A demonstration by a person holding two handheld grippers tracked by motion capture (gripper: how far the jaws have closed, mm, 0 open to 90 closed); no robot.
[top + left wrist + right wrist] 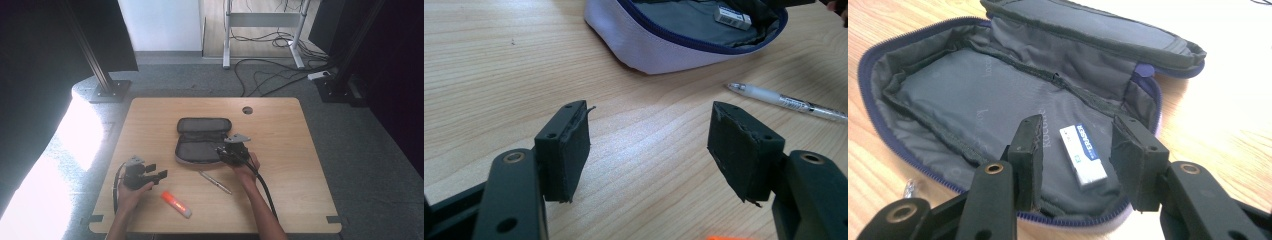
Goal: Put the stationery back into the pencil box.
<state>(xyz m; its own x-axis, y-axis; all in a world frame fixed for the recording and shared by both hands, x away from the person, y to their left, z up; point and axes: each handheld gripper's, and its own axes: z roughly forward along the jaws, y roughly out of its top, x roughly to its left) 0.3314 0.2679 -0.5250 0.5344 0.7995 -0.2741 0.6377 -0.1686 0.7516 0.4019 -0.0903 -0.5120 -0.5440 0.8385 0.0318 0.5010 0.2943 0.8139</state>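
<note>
1. In the high view, your right gripper [231,152] sits at the lower right edge of the open pencil case [200,140], which lies at the centre of the wooden table [280,165]. Your left gripper [150,175] rests low in the lower left of the frame, well apart from the case.
2. The right gripper view shows what the high view cannot resolve: a white eraser [1083,155] with a blue label lies on the grey lining inside the case [973,95], at lower centre of the frame. Your right gripper [1075,150] stands with its jaws apart, one on each side of the eraser, not touching it.
3. The left gripper view shows your left gripper [649,145] with jaws spread wide over bare table, gripping nothing. The eraser [732,17] appears at the top right, inside the case [664,50].
4. The pen [786,101] lies at the right of the left gripper view, just beside the case; in the high view the pen [215,182] lies below the case.
5. The orange marker [176,204] is whole in the high view; in the left gripper view the marker [729,237] is cut off at the bottom edge.
6. The case's lid flap is folded back; its far interior is hard to make out.
</note>
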